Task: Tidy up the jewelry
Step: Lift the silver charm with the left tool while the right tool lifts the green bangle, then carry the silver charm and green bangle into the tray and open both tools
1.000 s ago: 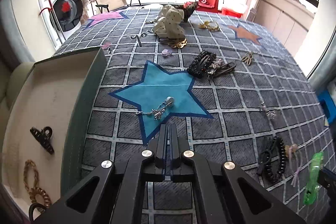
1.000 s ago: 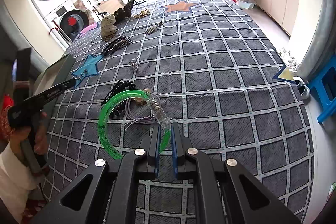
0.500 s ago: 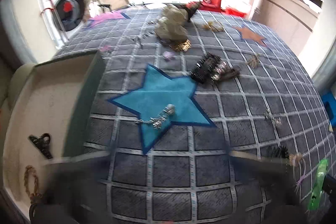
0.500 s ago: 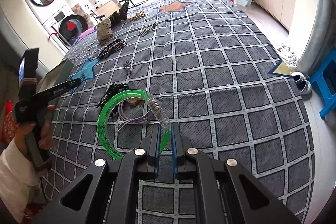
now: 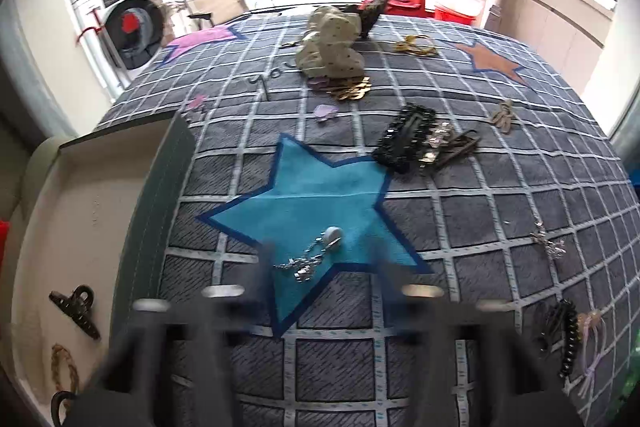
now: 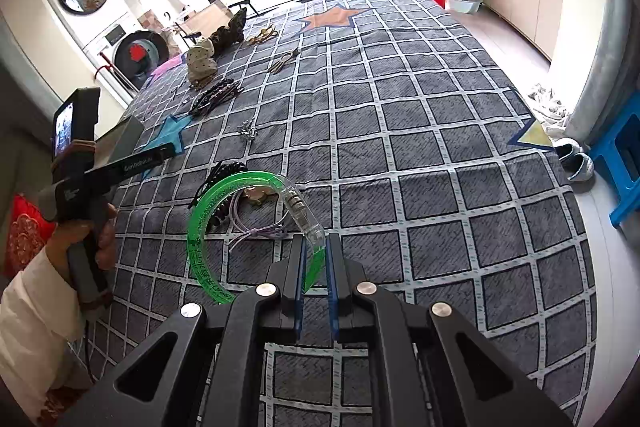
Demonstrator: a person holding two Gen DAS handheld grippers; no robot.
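My right gripper [image 6: 316, 247] is shut on a green bangle [image 6: 208, 219] with a clear clasp, held above the grey checked mat. My left gripper [image 5: 320, 267] is open and blurred with motion, its fingers [image 5: 268, 267] spread either side of a silver chain with a round pendant [image 5: 316, 255] on the blue star [image 5: 312, 203]. The left gripper also shows in the right wrist view [image 6: 160, 153]. The open box [image 5: 80, 227] at the left holds a dark claw clip [image 5: 74, 309] and a braided band [image 5: 64, 367].
On the mat lie black hair clips [image 5: 416, 137], a spotted cloth scrunchie [image 5: 330, 45], gold pieces [image 5: 352, 89], a small silver charm [image 5: 548, 245], a black coil tie and lilac cord [image 6: 240, 211]. The mat's right edge drops to the floor by a blue stool [image 6: 624, 163].
My left gripper went from shut to open, its jaws still blurred, and moved forward toward the silver chain. My right gripper kept hold of the green bangle and lifted slightly.
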